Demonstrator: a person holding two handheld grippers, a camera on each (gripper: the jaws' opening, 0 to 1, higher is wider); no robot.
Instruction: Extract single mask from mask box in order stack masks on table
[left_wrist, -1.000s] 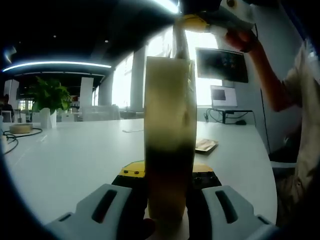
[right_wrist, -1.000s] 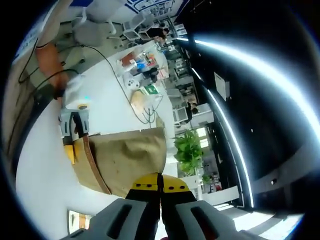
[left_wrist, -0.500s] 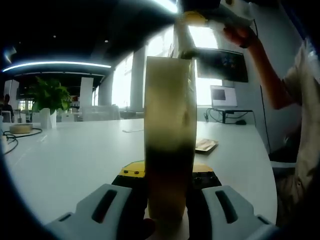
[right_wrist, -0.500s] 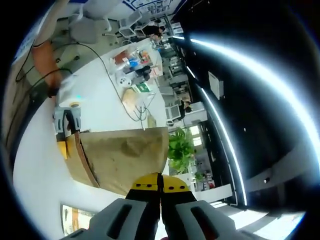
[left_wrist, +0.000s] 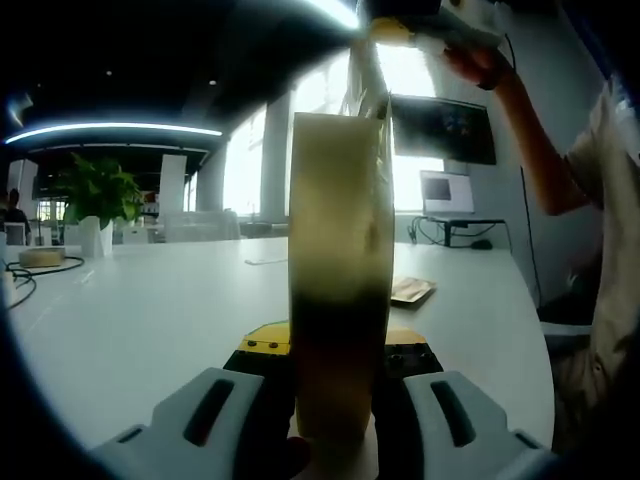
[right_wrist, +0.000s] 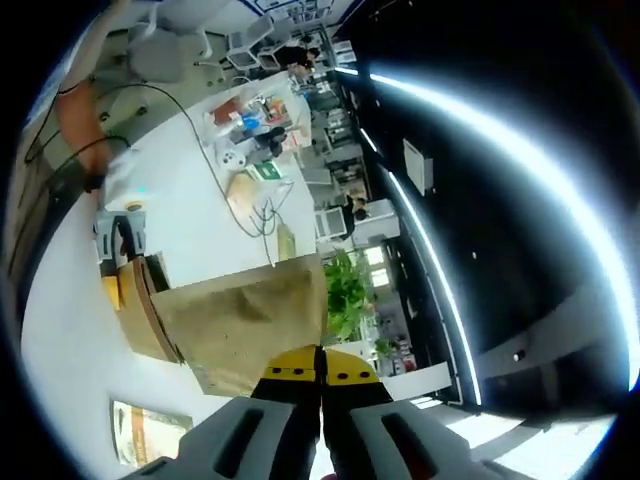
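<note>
Here, in the left gripper view, a potted plant (left_wrist: 97, 196) stands far off on the left of the white table (left_wrist: 150, 320), with a dark cable (left_wrist: 30, 270) lying near it. At the middle of that view the left gripper (left_wrist: 336, 385) has its jaws clamped on the lower part of the mask box (left_wrist: 338, 300), a tan cardboard box seen edge-on and standing upright between the two grey jaws. From the top of the box a pale mask (left_wrist: 366, 85) rises, pinched at its upper end by the right gripper (left_wrist: 395, 30), which enters at the top with a person's hand (left_wrist: 480, 65) behind it. To the right of the box a small flat booklet (left_wrist: 411, 290) lies on the table, well apart from the box; beyond it a dark monitor (left_wrist: 443, 130) hangs on the wall, and the person's sleeve shows at the far right edge.

In the right gripper view, the left gripper (right_wrist: 118, 238) shows at the left, touching the brown side of the mask box (right_wrist: 240, 325). The booklet (right_wrist: 138, 430) lies on the table (right_wrist: 60, 330) at the lower left. The broad tan face of the box runs toward the middle, where the right gripper (right_wrist: 321, 375) has its yellow-tipped jaws pressed together with no gap visible; the mask itself cannot be made out between them here. A green plant (right_wrist: 345, 295) stands just past the box.
</note>
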